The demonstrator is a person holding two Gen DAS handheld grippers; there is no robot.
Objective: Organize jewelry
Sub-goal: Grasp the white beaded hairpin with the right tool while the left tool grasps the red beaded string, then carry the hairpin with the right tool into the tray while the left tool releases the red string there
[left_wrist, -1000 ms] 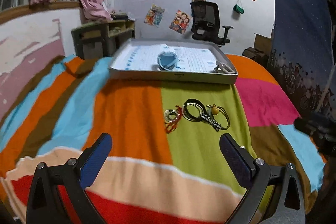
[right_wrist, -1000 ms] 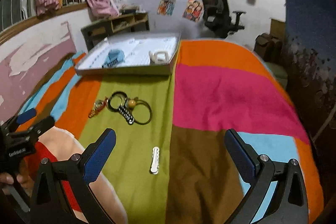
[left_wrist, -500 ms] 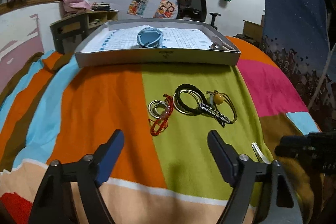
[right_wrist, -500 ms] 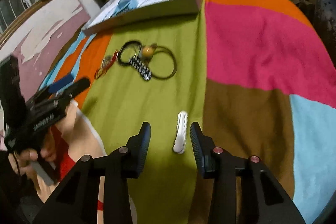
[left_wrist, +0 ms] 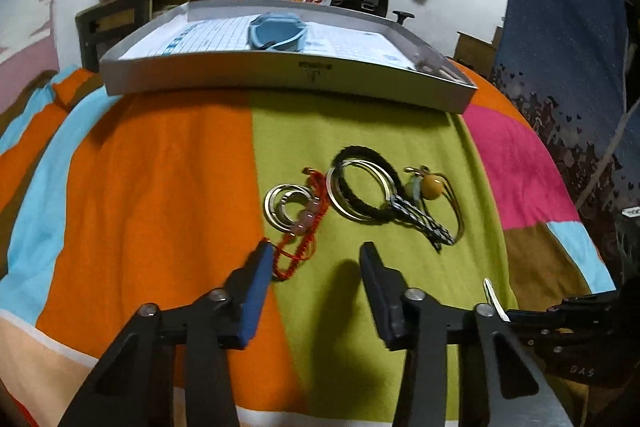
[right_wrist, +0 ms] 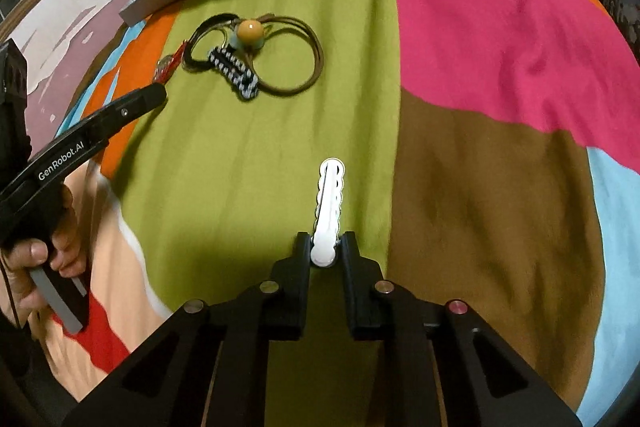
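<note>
Right-wrist view showed the right gripper [right_wrist: 325, 247] clamped on the white hair clip [right_wrist: 329, 205]; the left gripper [left_wrist: 316, 265] stood open near the red cord bracelet [left_wrist: 298, 247]; carrying the clip to the far tray [left_wrist: 280, 77] probably came next.

My left gripper [left_wrist: 316, 259], jaws apart, hovers at the red cord bracelet [left_wrist: 298, 247]. Beyond it lie silver rings [left_wrist: 286, 207], a black braided bracelet [left_wrist: 366, 187] and a grey tray [left_wrist: 280, 71].

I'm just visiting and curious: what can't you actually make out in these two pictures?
- Tray contents, right wrist view: its near wall hides them.
- Tray's right corner item, left wrist view: too small to identify.
- White clip: near end covered by the right hand-held gripper.
- Red cord bracelet: one end behind the left hand-held gripper finger.
</note>
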